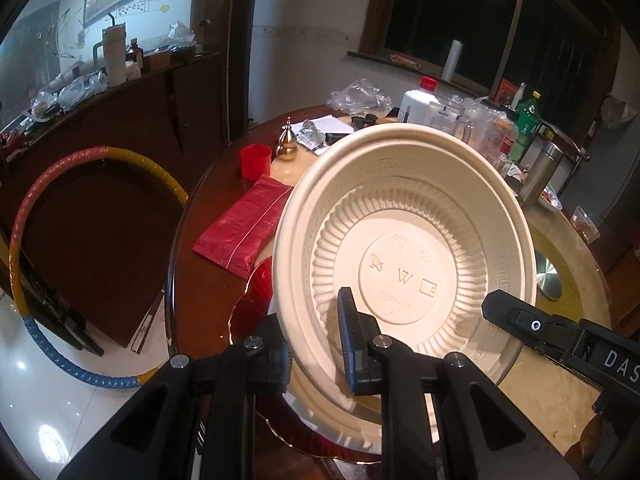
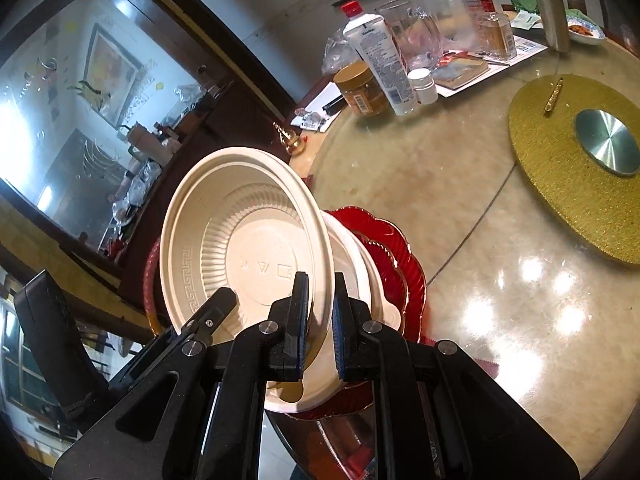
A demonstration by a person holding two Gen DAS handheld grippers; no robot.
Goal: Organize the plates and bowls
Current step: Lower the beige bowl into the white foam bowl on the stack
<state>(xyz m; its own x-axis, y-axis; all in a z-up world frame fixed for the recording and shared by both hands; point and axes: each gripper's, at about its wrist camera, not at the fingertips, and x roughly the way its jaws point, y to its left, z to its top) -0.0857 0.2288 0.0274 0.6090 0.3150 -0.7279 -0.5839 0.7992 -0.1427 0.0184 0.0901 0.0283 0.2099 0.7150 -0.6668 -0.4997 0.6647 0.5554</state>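
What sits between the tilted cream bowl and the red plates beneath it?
In the right wrist view, another cream bowl sits between the tilted cream bowl and the red plates.

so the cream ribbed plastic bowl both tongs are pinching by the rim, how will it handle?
The cream ribbed plastic bowl looks thin-walled, so probably light and flexing at the rim. The left tongs and right tongs pinch opposite rim edges; one grip alone might let it pivot. It's tilted, likely to rock when set down.
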